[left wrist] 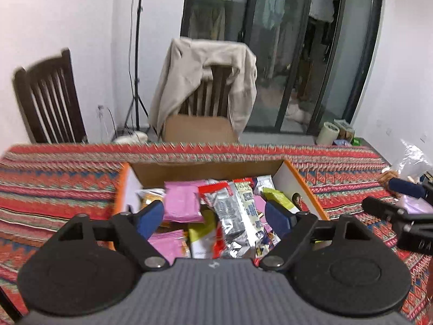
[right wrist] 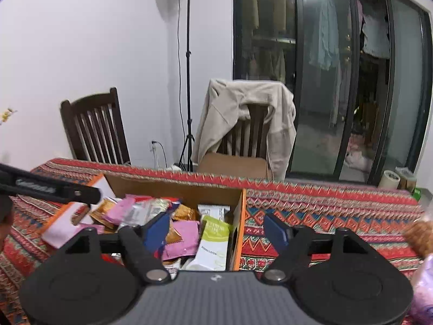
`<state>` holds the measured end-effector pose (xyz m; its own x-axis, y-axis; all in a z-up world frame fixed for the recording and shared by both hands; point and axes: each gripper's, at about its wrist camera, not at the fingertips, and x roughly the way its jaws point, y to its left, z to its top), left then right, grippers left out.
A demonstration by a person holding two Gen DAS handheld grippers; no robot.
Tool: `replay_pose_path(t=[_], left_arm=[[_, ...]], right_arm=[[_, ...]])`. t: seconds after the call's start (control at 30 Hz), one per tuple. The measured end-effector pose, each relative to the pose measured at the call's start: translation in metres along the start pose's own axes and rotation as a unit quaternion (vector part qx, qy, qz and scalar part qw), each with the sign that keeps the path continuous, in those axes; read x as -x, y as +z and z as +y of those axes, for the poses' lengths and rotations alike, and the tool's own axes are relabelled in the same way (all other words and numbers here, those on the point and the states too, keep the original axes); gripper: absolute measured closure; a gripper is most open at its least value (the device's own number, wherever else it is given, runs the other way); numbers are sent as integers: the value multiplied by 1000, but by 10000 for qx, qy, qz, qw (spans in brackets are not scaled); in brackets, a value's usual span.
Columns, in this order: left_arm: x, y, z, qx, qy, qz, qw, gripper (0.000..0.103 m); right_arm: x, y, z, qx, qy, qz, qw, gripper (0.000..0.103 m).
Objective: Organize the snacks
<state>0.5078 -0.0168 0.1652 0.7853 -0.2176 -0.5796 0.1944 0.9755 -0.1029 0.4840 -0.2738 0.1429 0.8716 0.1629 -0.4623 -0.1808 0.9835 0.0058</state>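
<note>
Home: dining chairs [right wrist: 94, 127], hanging laundry [right wrist: 327, 32]

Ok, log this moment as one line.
left hand-held gripper: open, empty | right hand-held gripper: open, empty | box: filled with snack packets | table: more snacks at right

Box [left wrist: 297, 174] on counter [left wrist: 54, 189], near far edge. Snack packets [left wrist: 224, 211] heaped inside box. Left gripper [left wrist: 215, 216] above box, spread wide, nothing between. Right gripper [right wrist: 216, 230] straddling box's right wall, also spread wide, nothing between. Behind counter: chair [left wrist: 46, 94] at left, draped chair [left wrist: 211, 81] centre, light stand [right wrist: 187, 81] between. Glass doors [right wrist: 338, 67] behind, right. More packets [left wrist: 406, 189] on counter at right.
</note>
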Motion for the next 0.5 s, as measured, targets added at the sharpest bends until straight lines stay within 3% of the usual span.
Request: replay_pose_path(t=[0.23, 0.5], left_arm=[[123, -27, 7, -312, 65, -850, 9959, 1], [248, -113, 6, -271, 198, -1543, 9874, 0]], right_arm=[[84, 16, 6, 131, 5, -346, 9993, 13], [191, -20, 20, 90, 108, -814, 9966, 6]])
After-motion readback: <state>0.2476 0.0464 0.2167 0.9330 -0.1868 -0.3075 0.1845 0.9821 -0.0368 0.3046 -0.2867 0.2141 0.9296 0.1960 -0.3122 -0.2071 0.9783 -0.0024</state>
